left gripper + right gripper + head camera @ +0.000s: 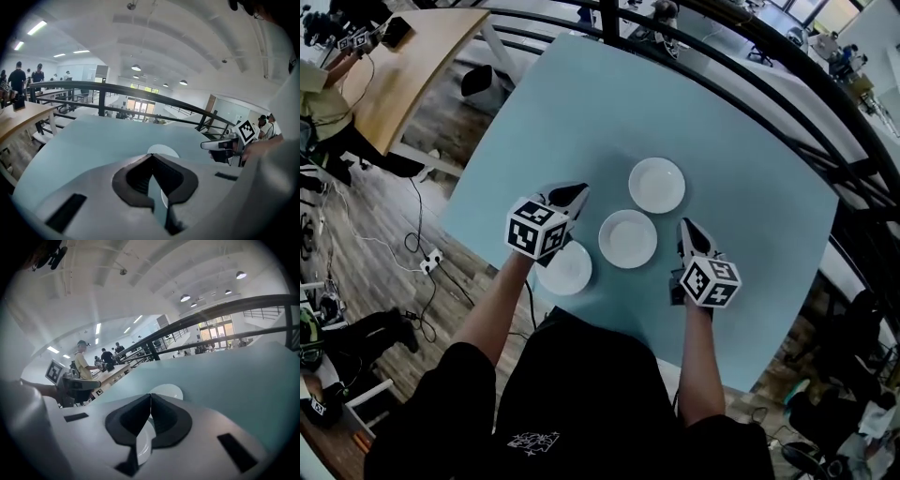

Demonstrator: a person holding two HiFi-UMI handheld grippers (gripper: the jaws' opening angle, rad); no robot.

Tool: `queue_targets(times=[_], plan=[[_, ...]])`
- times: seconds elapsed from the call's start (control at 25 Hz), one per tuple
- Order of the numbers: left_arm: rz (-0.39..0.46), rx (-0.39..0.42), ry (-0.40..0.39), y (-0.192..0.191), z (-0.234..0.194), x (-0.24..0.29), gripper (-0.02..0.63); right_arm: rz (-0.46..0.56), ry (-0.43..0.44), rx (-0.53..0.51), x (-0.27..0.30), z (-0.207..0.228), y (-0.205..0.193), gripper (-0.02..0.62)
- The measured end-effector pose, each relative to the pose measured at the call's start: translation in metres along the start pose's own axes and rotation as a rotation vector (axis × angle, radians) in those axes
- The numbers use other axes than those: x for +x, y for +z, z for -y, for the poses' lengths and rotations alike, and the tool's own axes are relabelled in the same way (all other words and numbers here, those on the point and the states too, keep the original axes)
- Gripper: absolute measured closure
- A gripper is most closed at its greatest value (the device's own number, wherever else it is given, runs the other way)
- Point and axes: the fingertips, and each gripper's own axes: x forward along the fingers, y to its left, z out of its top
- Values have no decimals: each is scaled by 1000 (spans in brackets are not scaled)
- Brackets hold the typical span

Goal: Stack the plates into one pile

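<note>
Left gripper (575, 192), right gripper (685, 226): jaws fully together, both empty, hovering either side of middle plate (627, 238). Far plate (656, 185), near plate (569, 273) lie flat, unstacked, on table (581, 112). Risk: shut tips meeting rim shove plate instead of gripping; near plate lies close to table's front edge, could slide off. Bare tabletop beyond far plate gives room

**Tally on the desk (572, 112)**

Three white plates: far plate (656, 185), middle plate (627, 238) and near plate (570, 274). Two tongs: left tongs (580, 191) and right tongs (685, 226). One light-blue desk carries all the plates.
</note>
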Motion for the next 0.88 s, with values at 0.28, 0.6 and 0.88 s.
queue_targets(times=[0.28,0.6,0.88], plan=[[-118,0,-78,-39,4,16,598,-52,-20,50,1,-1,-35,588],[-216,-17,-135,-67,7,41,598,-86,-54,95,5,10,-58,588],[-305,-16,-197,-84,17,59,597,-129,-39,164,10,14,-76,588]])
